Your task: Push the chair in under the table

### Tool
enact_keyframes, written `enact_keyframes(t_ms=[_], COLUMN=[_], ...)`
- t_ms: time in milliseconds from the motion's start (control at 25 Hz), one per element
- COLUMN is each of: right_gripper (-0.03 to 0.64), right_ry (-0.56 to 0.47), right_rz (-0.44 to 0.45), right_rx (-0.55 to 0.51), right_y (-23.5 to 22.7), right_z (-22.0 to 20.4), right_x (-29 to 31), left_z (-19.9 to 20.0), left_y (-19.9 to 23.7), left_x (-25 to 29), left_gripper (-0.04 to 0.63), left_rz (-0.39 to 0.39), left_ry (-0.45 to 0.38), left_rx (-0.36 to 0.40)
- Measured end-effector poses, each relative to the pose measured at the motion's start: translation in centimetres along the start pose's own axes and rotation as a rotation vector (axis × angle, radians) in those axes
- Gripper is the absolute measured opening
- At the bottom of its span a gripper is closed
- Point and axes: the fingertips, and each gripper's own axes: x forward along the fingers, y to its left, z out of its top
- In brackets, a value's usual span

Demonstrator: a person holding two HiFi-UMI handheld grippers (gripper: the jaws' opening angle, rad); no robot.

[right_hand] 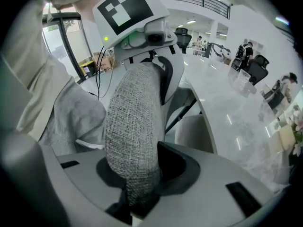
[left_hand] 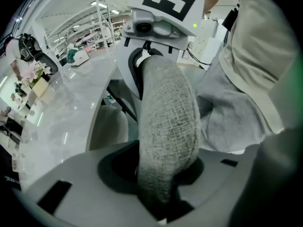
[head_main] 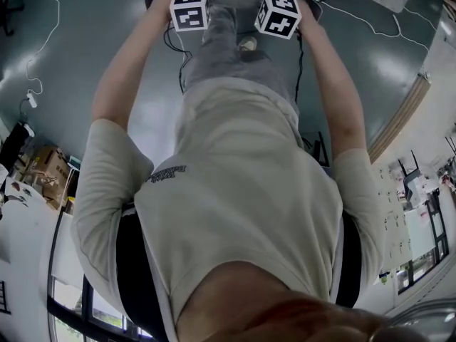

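**Chair [left_hand: 168, 126] held by its top rim at the table**

Both grippers clamp the grey fabric backrest [right_hand: 135, 126] along its top edge. The left gripper [left_hand: 163, 197] has its jaws closed on the padded rim, which fills the gap between them. The right gripper [right_hand: 137, 197] grips the same rim just to the right, and each shows in the other's view straddling the fabric from above. In the head view their marker cubes [head_main: 189, 7] sit side by side at the far end of the person's [head_main: 242, 191] outstretched arms.

The table [left_hand: 71, 112] has a white glossy top. It lies just beyond the backrest, on the far side from the person. How far the seat reaches under it cannot be told. A vase of flowers [left_hand: 35, 72] stands on the table far to the left.
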Motion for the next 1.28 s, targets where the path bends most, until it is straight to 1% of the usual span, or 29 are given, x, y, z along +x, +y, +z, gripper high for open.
enact_keyframes(t_ms=[280, 760, 800, 1080, 1200, 1280], right_gripper=[0.129, 0.141, 0.132, 0.130, 0.144, 0.161], right_ry=[0.003, 0.031, 0.035, 0.045, 0.059, 0.070], right_rz=[-0.006, -0.014, -0.010, 0.012, 0.038, 0.062], right_rx=[0.005, 0.006, 0.000, -0.022, -0.015, 0.001], right_y=[-3.1, -7.2, -7.3, -7.0, -6.6, -6.4], right_z=[0.6, 0.2, 0.1, 0.2, 0.2, 0.0], right_x=[0.6, 0.6, 0.5, 0.5, 0.5, 0.5], left_z=[-1.3, -1.7, -1.7, -1.6, -1.6, -1.6], left_y=[3.3, 7.3, 7.4, 7.2, 6.8, 6.7], left_x=[-0.1, -0.1, -0.2, -0.2, -0.3, -0.5], left_gripper=[0.153, 0.166, 0.163, 0.163, 0.163, 0.163], left_rz=[0.033, 0.080, 0.082, 0.080, 0.069, 0.078], left_ry=[-0.005, -0.005, -0.005, 0.000, 0.019, 0.031], left_rx=[-0.014, -0.047, -0.046, -0.037, -0.024, -0.013])
